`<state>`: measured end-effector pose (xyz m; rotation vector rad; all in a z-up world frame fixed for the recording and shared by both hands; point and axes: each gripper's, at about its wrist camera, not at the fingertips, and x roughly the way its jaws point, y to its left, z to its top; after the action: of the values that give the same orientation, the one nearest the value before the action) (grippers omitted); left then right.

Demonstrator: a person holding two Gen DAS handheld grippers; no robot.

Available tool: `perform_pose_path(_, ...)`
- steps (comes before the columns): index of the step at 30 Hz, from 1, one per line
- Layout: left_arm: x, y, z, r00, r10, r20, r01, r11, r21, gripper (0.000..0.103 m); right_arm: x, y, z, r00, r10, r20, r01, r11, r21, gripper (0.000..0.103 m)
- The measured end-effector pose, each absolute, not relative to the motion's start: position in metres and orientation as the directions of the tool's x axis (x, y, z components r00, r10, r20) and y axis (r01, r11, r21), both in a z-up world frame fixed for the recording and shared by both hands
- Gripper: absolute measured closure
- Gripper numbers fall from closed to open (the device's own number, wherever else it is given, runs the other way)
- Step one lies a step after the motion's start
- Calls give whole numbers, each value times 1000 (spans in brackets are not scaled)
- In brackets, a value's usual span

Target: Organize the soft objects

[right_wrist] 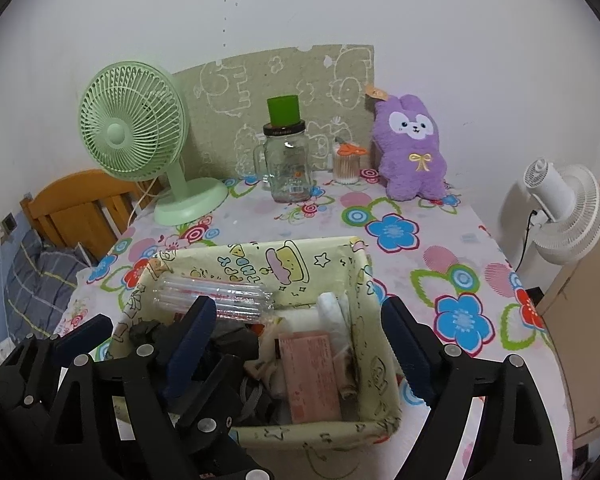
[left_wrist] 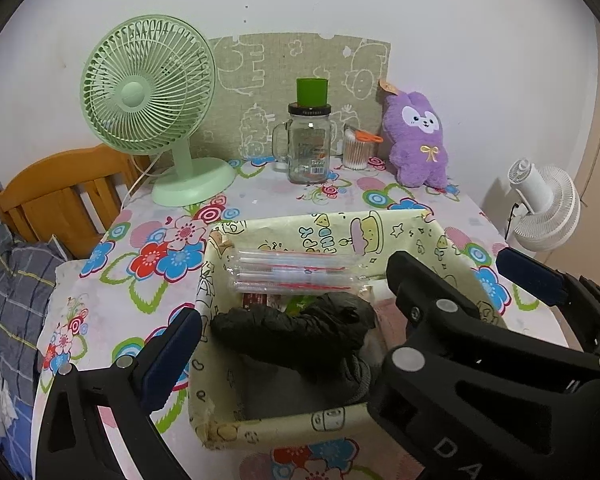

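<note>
A purple plush rabbit (left_wrist: 416,140) (right_wrist: 412,152) sits upright at the table's far right by the wall. A yellow fabric basket (left_wrist: 340,228) (right_wrist: 300,254) stands in front of both grippers. It holds black soft cloth (left_wrist: 296,332), a clear pack of straws (left_wrist: 292,276) (right_wrist: 216,300), a pink packet (right_wrist: 312,376) and white rolled items (right_wrist: 332,312). My left gripper (left_wrist: 340,320) is open, its fingers either side of the basket. My right gripper (right_wrist: 300,332) is open over the basket, empty. It also shows in the left wrist view (left_wrist: 460,280).
A green desk fan (left_wrist: 152,100) (right_wrist: 136,128) stands at the far left. A glass jar with a green cap (left_wrist: 308,144) (right_wrist: 286,152) and a cotton swab cup (left_wrist: 356,152) (right_wrist: 346,164) stand at the back. A white fan (left_wrist: 544,208) (right_wrist: 564,216) is off the table's right edge. A wooden chair (left_wrist: 60,196) is left.
</note>
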<state>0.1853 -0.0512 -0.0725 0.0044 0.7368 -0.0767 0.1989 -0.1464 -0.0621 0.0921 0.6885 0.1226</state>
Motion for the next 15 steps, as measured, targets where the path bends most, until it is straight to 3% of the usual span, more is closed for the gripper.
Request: perform_pose_path(15,148,-49,-47,781,-69,-621,71,997,-22,0,157,-162,-37,797,123,-592,-46,989,143,16)
